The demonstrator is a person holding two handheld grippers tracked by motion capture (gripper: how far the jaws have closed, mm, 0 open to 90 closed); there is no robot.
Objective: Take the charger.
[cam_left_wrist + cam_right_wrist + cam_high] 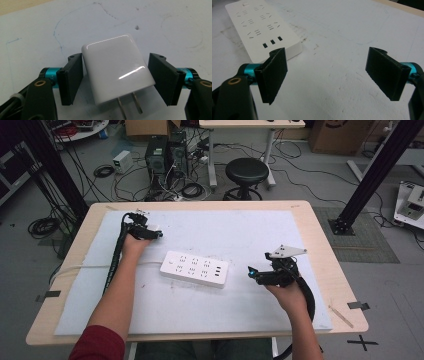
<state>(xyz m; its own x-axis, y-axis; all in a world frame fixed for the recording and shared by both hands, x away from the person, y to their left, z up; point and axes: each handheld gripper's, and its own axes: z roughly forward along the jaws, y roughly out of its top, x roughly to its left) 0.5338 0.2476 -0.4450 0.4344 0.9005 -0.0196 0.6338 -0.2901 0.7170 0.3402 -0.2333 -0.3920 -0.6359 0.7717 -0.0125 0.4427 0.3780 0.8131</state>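
A white plug adapter (115, 67) with two metal prongs pointing toward the camera lies on the white mat (150, 22). My left gripper (115, 56) has a black pad against each of its sides and is shut on it. From the high view, the left gripper (150, 234) sits at the mat's far left, up and left of a white power strip (195, 268). My right gripper (252, 271) hovers open just right of the strip. In the right gripper view its jaws (327, 50) stand wide apart with bare mat between them, and the power strip (259, 27) lies ahead to the left.
The white mat (250, 230) covers most of the wooden table (320, 235). The strip's white cord (85, 267) runs off the left edge. A black stool (246, 172), computer towers (165, 155) and cables stand on the floor beyond the table.
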